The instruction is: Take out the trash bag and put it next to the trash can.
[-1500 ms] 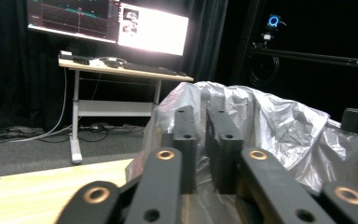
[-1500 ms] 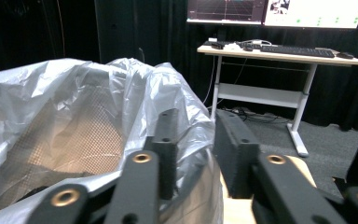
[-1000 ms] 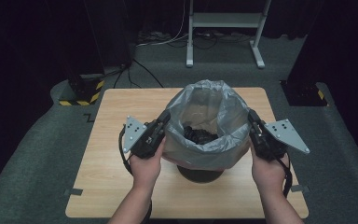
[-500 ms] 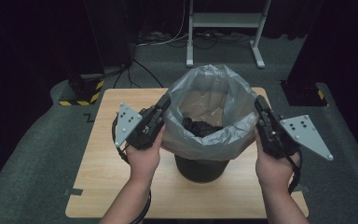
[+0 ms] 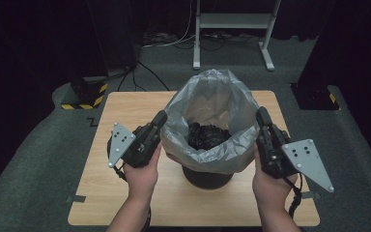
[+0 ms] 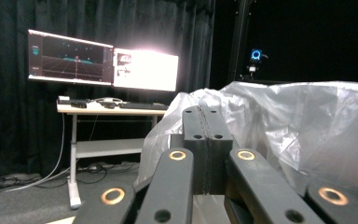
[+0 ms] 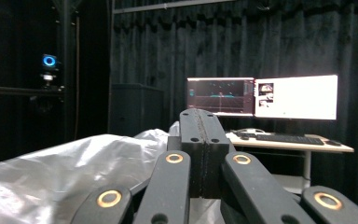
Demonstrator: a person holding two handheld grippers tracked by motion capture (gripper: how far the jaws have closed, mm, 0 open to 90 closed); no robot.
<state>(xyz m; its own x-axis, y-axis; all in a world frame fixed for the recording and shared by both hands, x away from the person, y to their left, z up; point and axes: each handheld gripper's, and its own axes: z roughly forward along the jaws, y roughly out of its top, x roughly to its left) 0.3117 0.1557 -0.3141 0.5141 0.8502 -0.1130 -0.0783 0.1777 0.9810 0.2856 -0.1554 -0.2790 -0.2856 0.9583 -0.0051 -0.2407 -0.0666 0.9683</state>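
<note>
Lifting bag (image 5: 212,111) from bin (image 5: 207,176); my left gripper (image 5: 160,118) and right gripper (image 5: 261,116) clamped shut, grip on rim unclear. Risk: thin plastic slips or tears, trash (image 5: 207,137) spills.

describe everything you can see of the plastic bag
The plastic bag is thin, grey and see-through, crinkled all over. It lines a dark round bin that stands on the wooden table, and its upper part rises well above the bin, mouth wide open, front edge folded outward. Dark crumpled stuff lies inside. The left gripper and right gripper, both with jaws shut, meet its two sides near the rim; whether they pinch the film cannot be told.
</note>
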